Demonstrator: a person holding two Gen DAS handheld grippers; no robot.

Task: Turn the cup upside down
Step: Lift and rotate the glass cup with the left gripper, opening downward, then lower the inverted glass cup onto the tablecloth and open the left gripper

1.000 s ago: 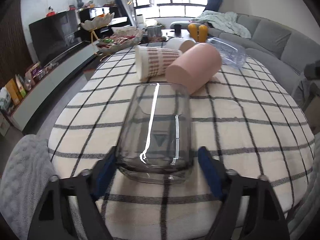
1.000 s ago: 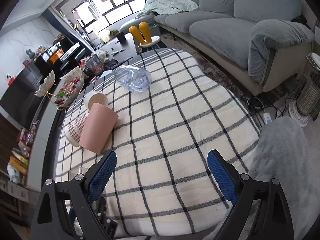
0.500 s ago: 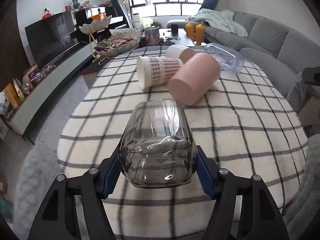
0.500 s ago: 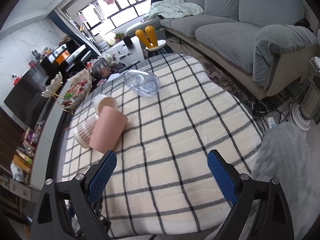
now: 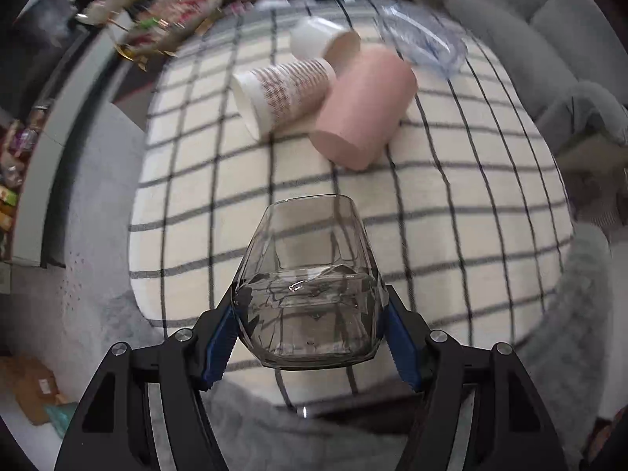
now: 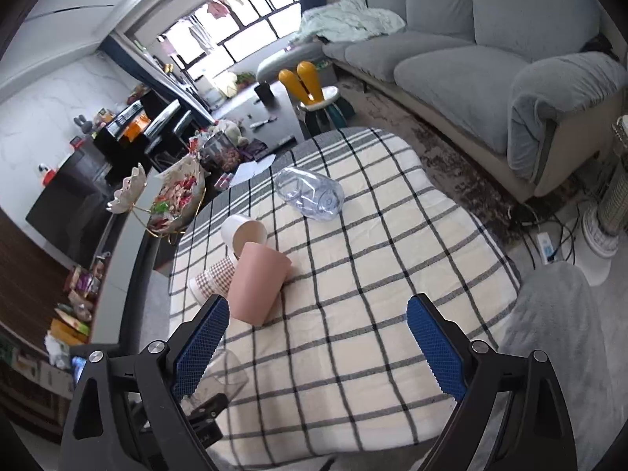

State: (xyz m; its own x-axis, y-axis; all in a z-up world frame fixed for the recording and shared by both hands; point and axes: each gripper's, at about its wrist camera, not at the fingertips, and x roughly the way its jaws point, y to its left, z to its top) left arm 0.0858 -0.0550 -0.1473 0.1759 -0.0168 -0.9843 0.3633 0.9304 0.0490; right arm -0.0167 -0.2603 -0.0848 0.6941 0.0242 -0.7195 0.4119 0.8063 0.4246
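My left gripper [image 5: 310,333] is shut on a clear glass cup [image 5: 310,278], its blue pads pressed against both sides near the thick base. The cup is lifted above the checked tablecloth [image 5: 451,243] and lies tilted, its base toward the camera and its open rim pointing away. Part of the glass cup also shows at the lower left of the right wrist view [image 6: 225,373]. My right gripper [image 6: 318,345] is open and empty, held above the near side of the table.
A pink cup [image 5: 365,110], a patterned paper cup [image 5: 286,90] and a white cup [image 5: 322,41] lie on their sides at the far middle of the table. A clear plastic bottle [image 6: 310,194] lies beyond them. A grey sofa [image 6: 490,51] stands at the right, a snack bowl [image 6: 176,200] at the left.
My left gripper closed on the glass cup, lifted it off the cloth and tipped the view downward over the table. My right gripper drifted slightly and stayed open.
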